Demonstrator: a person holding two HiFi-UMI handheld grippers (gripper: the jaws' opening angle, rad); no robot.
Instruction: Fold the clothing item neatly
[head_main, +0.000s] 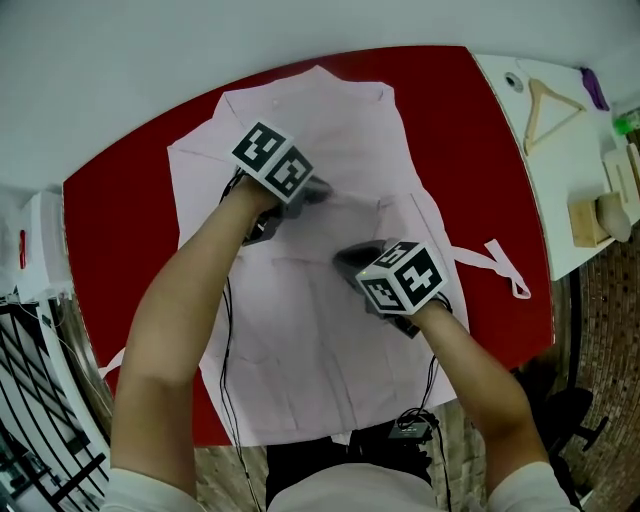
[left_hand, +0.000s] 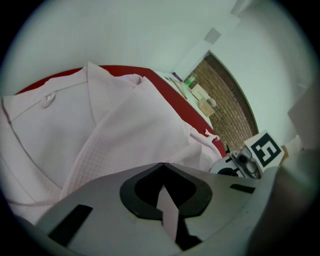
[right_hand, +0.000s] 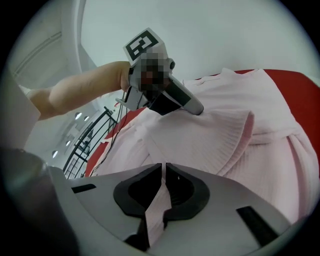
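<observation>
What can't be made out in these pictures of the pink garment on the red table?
- Head view: exactly where the left gripper and right gripper pinch the pale pink waffle-weave garment. Each gripper's own body covers its jaws.
- Head view: the small items beside the wooden hanger on the white side table. They are too small, and some are cut off by the right edge.
- Both gripper views: the garment's near part, blocked by the gripper bodies.

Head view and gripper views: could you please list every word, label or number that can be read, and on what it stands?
None can be read.
Left cube and right cube: black-and-white square markers only, no letters.
Garment: no print visible.
Things on the side table: too small to tell.
</observation>
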